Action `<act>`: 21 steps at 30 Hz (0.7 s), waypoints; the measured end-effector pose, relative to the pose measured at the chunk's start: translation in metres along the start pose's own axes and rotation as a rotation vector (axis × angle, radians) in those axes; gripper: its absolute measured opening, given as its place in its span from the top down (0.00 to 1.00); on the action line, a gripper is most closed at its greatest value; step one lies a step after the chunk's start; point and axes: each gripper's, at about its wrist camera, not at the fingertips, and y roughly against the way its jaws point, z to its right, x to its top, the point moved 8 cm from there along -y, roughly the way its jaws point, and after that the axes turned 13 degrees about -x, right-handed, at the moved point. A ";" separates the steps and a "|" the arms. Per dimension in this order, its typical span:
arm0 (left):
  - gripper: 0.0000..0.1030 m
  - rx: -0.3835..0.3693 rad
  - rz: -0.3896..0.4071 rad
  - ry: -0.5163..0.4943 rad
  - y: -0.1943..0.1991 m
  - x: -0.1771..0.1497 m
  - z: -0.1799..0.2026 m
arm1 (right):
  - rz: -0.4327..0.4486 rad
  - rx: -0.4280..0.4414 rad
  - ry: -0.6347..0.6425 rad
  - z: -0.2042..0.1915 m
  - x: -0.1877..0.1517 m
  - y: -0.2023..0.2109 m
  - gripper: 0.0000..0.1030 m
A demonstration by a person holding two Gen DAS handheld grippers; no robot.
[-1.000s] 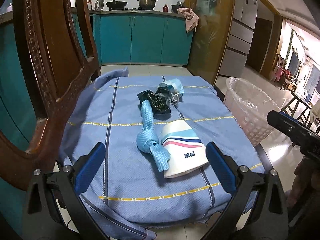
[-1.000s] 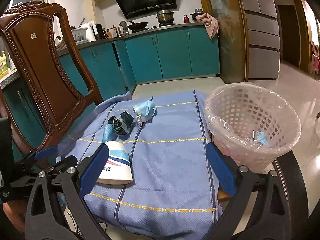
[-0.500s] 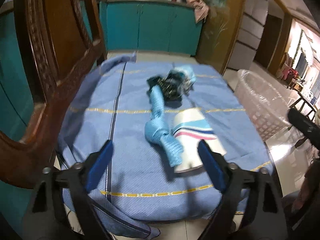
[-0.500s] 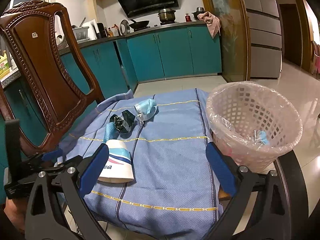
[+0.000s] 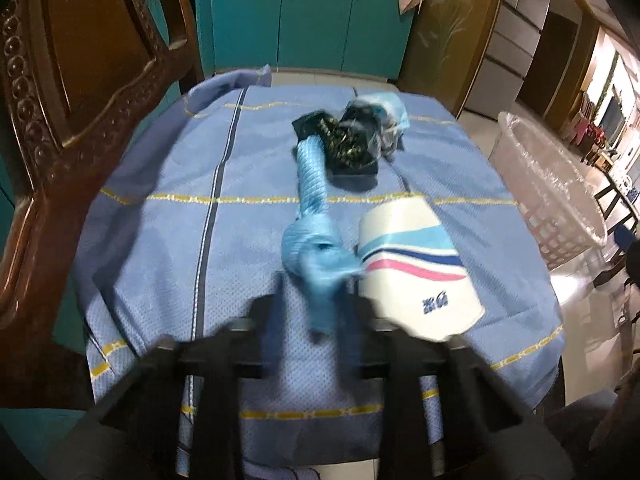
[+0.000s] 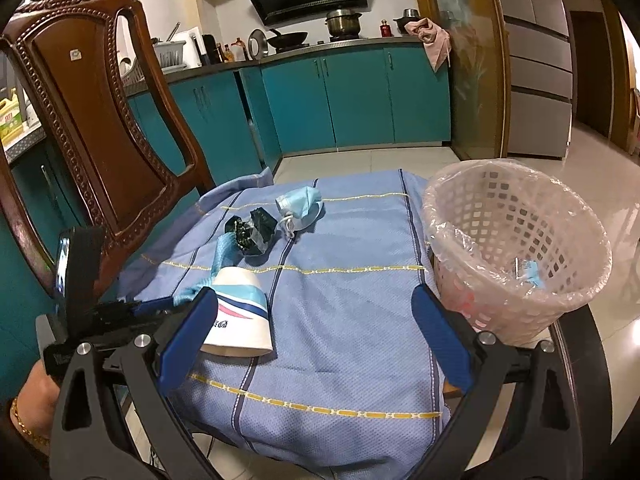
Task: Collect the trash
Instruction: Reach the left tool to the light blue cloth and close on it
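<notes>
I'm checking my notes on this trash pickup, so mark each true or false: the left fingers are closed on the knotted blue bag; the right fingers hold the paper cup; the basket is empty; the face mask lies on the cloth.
1. Left fingers closed on the knotted blue bag: true.
2. Right fingers hold the paper cup: false. They are wide open, holding nothing.
3. The basket is empty: false. A small blue scrap lies inside.
4. The face mask lies on the cloth: true.
</notes>
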 end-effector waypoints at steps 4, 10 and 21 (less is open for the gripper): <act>0.97 0.008 0.087 -0.026 0.020 0.012 0.003 | -0.004 0.011 0.022 -0.008 -0.001 -0.003 0.08; 0.98 0.013 0.362 -0.005 0.087 0.038 -0.004 | -0.047 0.071 0.078 -0.039 0.011 -0.030 0.08; 0.98 0.043 0.536 -0.053 0.121 0.052 -0.002 | -0.314 0.137 0.075 -0.114 0.045 -0.149 0.26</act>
